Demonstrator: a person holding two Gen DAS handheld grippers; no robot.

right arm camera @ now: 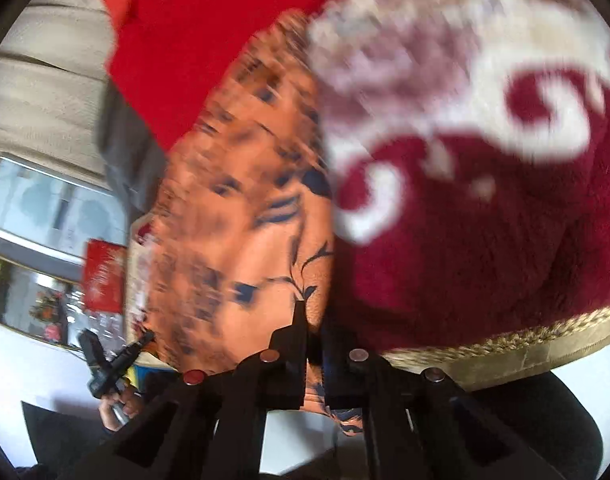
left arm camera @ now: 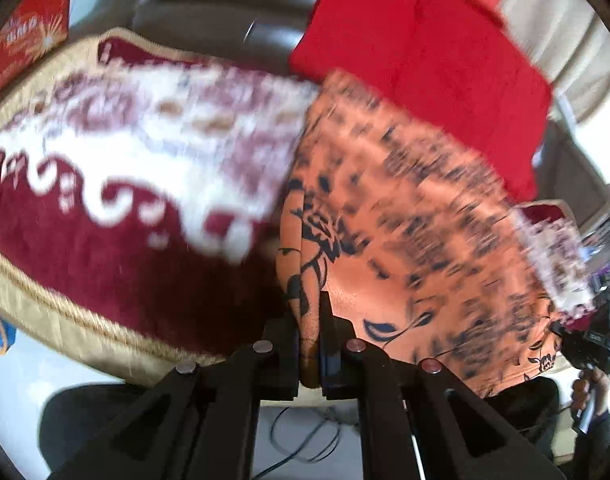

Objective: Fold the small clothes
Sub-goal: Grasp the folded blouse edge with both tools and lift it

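An orange cloth with a dark floral print [left arm camera: 417,240] is stretched in the air between my two grippers, blurred by motion. My left gripper [left arm camera: 311,320] is shut on one edge of it, the fabric pinched between the jaws. My right gripper [right arm camera: 311,320] is shut on the opposite edge of the same cloth [right arm camera: 241,208]. In the left wrist view the right gripper [left arm camera: 585,344] shows at the cloth's far corner; in the right wrist view the left gripper [right arm camera: 117,356] shows at the lower left.
A maroon and cream patterned rug with a gold fringe [left arm camera: 105,216] lies under the cloth, also in the right wrist view [right arm camera: 485,200]. A red cloth [left arm camera: 425,48] lies at the far side near a dark sofa [left arm camera: 225,12]. A cable [left arm camera: 305,436] lies on the white floor.
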